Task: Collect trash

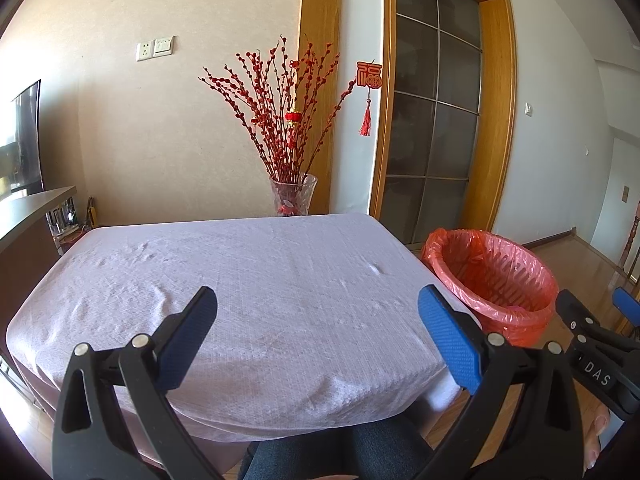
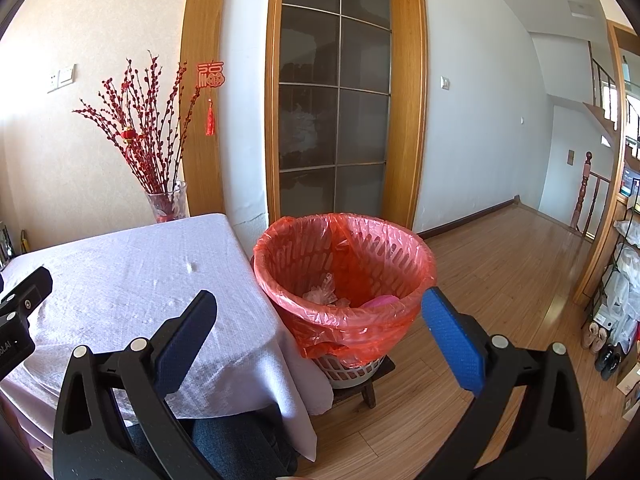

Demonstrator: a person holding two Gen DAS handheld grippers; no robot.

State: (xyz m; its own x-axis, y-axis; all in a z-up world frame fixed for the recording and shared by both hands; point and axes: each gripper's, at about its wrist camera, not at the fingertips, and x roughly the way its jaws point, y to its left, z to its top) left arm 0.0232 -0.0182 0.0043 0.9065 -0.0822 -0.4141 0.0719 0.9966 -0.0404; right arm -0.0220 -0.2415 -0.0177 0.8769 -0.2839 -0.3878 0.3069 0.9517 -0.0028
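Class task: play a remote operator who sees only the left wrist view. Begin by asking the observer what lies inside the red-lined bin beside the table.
Operator: What is in the bin?
Observer: The right wrist view looks into the bin: crumpled clear plastic and something pink lie at the bottom.
Operator: What does the bin stand on?
Observer: A small dark wooden stool on the floor; under the red liner the basket is white.
Operator: Is the right hand-held gripper holding anything?
Observer: No. The right hand-held gripper is open and empty, its blue pad in front of the bin rim.
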